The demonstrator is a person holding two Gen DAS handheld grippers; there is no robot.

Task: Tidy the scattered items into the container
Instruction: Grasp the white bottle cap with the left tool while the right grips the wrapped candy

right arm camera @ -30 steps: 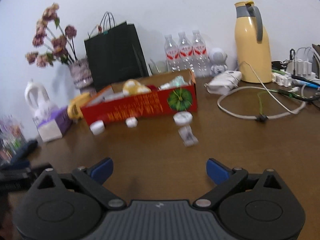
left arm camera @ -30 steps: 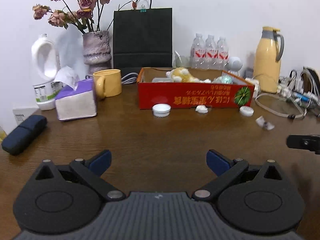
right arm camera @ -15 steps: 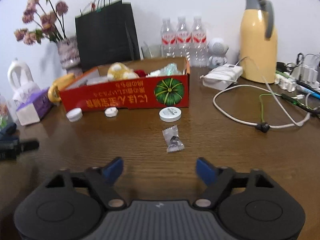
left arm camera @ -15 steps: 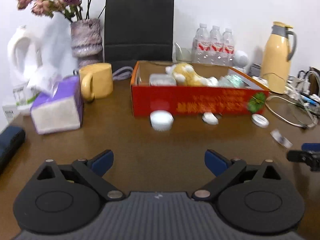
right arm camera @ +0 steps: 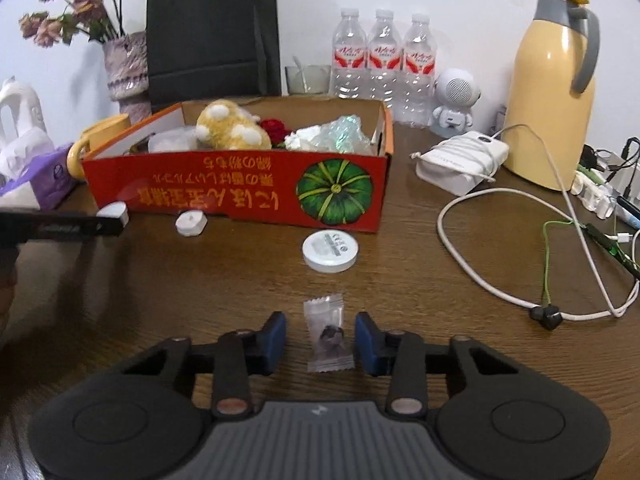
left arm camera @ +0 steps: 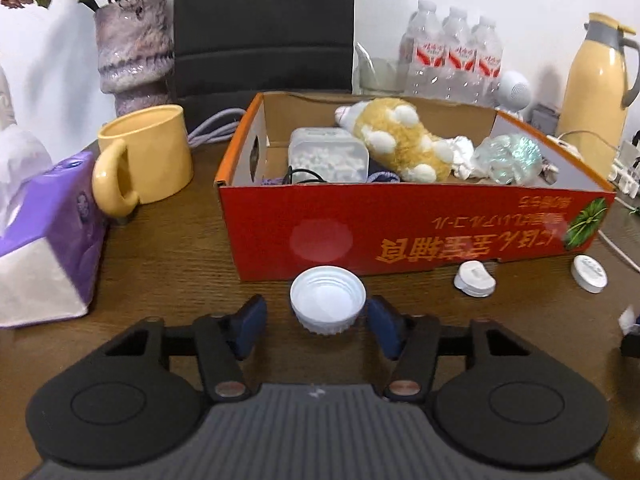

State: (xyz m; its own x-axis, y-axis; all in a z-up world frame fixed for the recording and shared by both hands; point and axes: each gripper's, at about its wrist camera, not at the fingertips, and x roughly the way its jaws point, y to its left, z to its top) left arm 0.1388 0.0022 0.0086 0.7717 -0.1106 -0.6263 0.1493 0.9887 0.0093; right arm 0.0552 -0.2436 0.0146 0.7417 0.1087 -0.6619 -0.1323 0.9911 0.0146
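An upturned white bottle cap [left arm camera: 328, 304] lies on the brown table just in front of the red cardboard box [left arm camera: 400, 224]. My left gripper [left arm camera: 316, 330] has it between its blue pads; the jaws are closing, with a gap still on the left side. A clear-wrapped candy [right arm camera: 328, 336] lies flat between the pads of my right gripper [right arm camera: 320, 338], which is also closing without touching it. The box [right arm camera: 224, 188] holds a plush toy [left arm camera: 400, 144], a clear tub and crumpled wrapping. A small white cap [left arm camera: 474, 279] and a round white tin [right arm camera: 330, 250] lie by the box front.
A yellow mug [left arm camera: 148, 156] and a purple tissue box [left arm camera: 48, 240] stand left of the box. Behind are a vase, a black bag and water bottles [right arm camera: 380, 56]. A yellow thermos [right arm camera: 552, 92], a white pouch [right arm camera: 460, 164] and looping cables [right arm camera: 480, 272] fill the right side.
Both grippers have moved forward toward the red box and narrowed their jaws. The bottle cap now sits between the left fingers and the candy between the right fingers.
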